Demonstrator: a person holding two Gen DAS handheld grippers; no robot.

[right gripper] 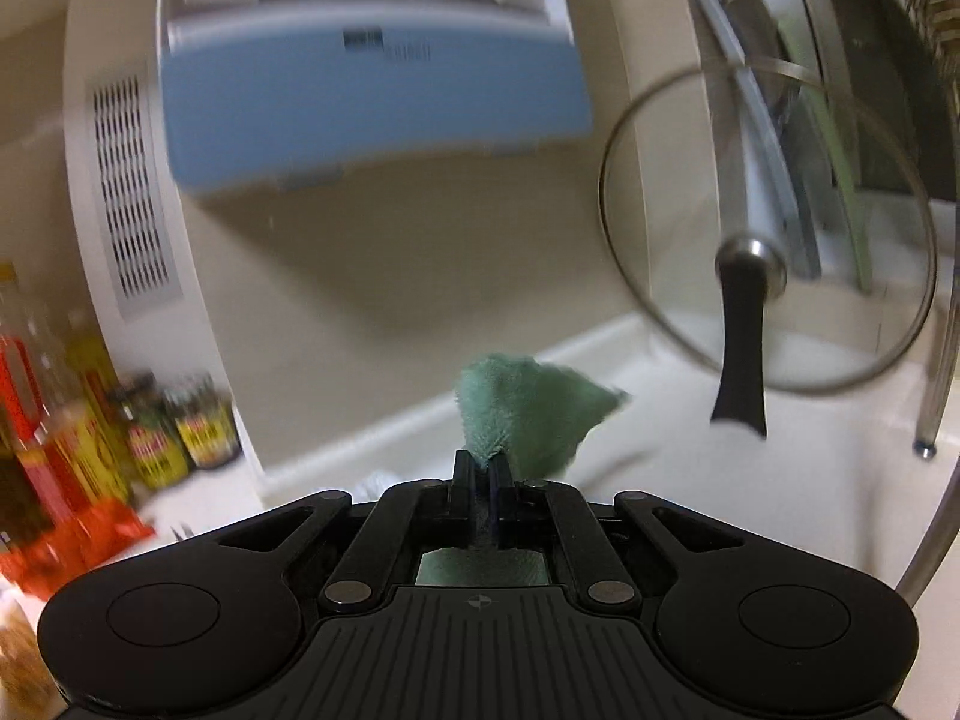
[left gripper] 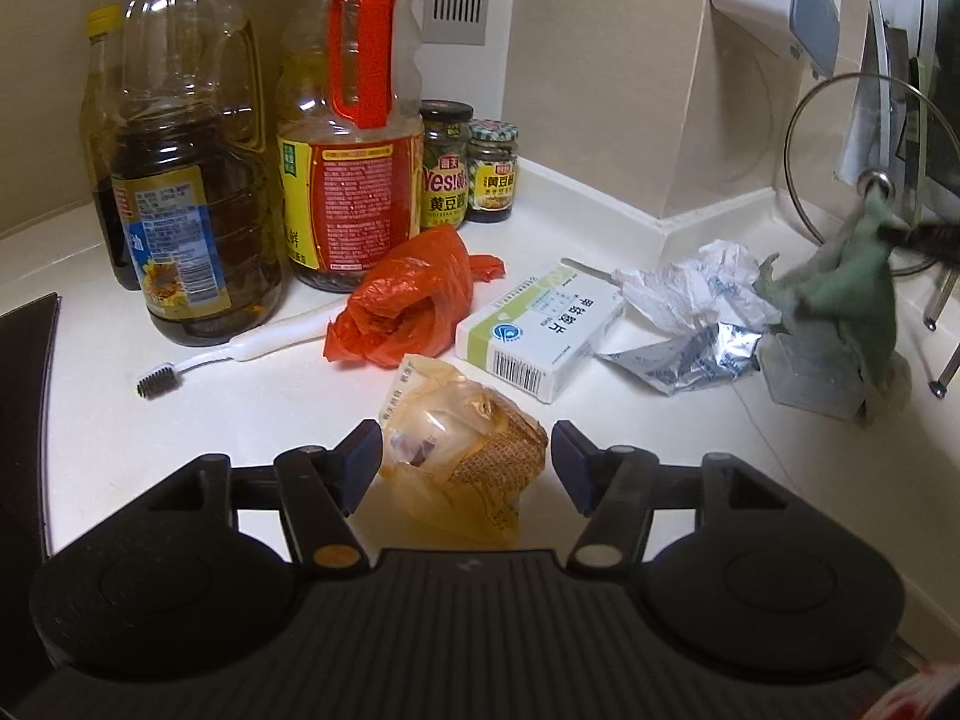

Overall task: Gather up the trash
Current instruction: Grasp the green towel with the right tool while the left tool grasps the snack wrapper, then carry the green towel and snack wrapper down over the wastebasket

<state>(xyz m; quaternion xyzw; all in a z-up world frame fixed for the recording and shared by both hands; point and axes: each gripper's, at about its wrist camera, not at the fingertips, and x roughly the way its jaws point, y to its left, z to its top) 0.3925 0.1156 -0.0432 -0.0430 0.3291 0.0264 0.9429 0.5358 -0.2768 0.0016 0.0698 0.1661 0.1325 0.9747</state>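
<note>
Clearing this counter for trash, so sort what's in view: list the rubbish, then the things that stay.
Trash:
crumpled yellow plastic bag
crumpled orange plastic bag
crumpled white paper
torn silver foil packet

Staying:
large oil bottles
two sauce jars
glass pot lid
white toothbrush

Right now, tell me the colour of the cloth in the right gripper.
Pale green cloth, pinched in the shut right gripper; clearest in the right wrist view.

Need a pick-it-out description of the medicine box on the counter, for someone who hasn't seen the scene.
Start at the big oil bottles in the counter's back corner, then move right past the crumpled orange bag. The medicine box lies flat next to it: the only rigid rectangular carton, white and green, barcode on its near end.
</note>
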